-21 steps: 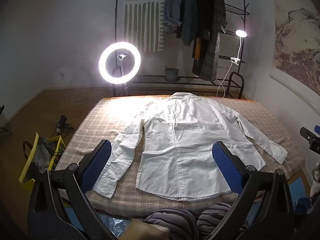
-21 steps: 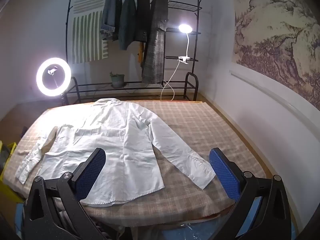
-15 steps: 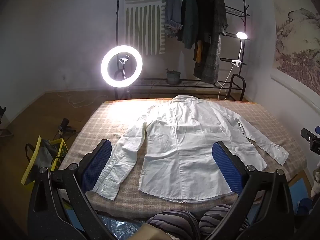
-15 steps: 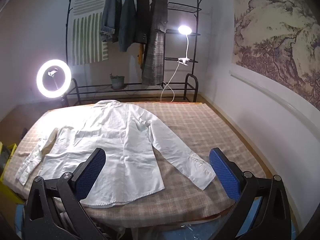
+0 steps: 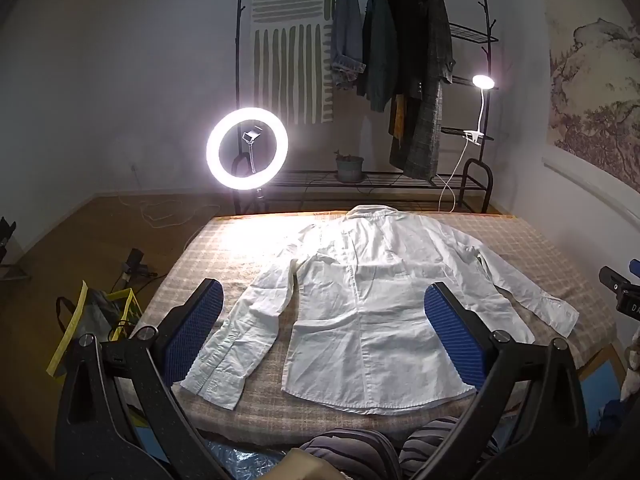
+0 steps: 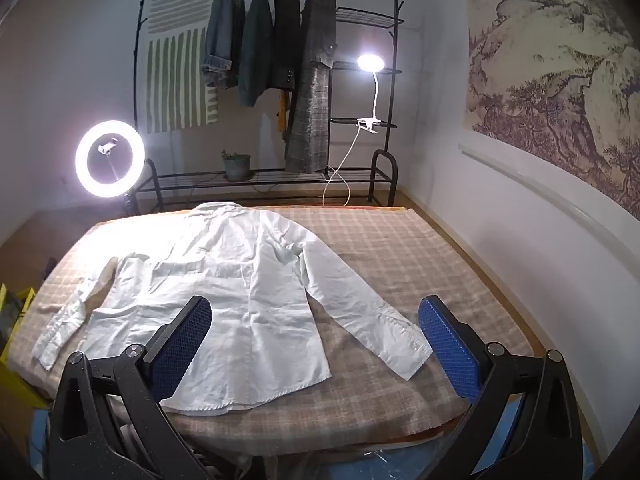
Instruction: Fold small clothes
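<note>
Garment: a white long-sleeved cotton shirt [image 5: 376, 304] lies flat and face down on the plaid-covered bed [image 6: 420, 240], both sleeves spread out, no fold made yet.
Long axis: collar at the far edge of the bed, hem at the near edge; the shirt runs straight away from the person.
Position on bed: the body sits toward the left half in the right wrist view; the right half of the bed is bare plaid.
Left tongs [image 5: 324, 344]: jaws spread as wide as they go, gripping nothing, hovering above the near edge with the shirt ahead and below.
Right tongs [image 6: 316, 340]: likewise fully spread and empty, hovering above the near edge.
Left sleeve: its cuff [image 5: 212, 376] lies near the near-left corner, just beside the left tongs' left blue pad in the picture.
Right sleeve: its cuff [image 6: 404, 356] lies near the near edge, just beside the right tongs' right blue pad in the picture.
Key relation: each cuff is nearer to the tongs on its own side, so each hand probably takes its own sleeve.
Judged next step: drop to a cuff or hem corner and fold inward across the long axis.
Background: 1 ring light [image 5: 247, 148] and a black clothes rack [image 6: 280, 80] stand beyond the far edge.
</note>
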`<state>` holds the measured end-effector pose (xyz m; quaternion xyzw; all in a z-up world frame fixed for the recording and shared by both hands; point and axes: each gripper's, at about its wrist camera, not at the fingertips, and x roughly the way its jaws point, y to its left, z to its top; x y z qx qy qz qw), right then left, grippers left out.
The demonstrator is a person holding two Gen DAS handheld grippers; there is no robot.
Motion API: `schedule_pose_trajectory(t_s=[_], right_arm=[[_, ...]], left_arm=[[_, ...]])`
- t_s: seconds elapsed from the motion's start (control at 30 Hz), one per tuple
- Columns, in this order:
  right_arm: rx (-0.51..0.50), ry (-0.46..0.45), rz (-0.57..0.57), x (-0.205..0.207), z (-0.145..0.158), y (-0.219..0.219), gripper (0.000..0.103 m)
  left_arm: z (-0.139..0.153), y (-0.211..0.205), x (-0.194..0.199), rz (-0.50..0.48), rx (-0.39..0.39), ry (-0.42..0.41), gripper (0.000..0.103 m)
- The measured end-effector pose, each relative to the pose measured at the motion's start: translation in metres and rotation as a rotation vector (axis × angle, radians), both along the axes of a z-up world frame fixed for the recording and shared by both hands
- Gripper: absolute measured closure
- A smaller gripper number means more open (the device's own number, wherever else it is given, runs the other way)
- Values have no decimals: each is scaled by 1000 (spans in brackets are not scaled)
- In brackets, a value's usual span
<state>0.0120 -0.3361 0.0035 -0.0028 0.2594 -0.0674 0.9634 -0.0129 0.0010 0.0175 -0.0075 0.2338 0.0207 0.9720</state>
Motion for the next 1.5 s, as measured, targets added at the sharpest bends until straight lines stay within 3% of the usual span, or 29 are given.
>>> schedule_pose_trajectory(t_s=[1.5], right_arm=[[-5, -8, 6, -1, 2, 2, 0]], left_arm=[[3, -2, -2, -4, 1, -3, 1]])
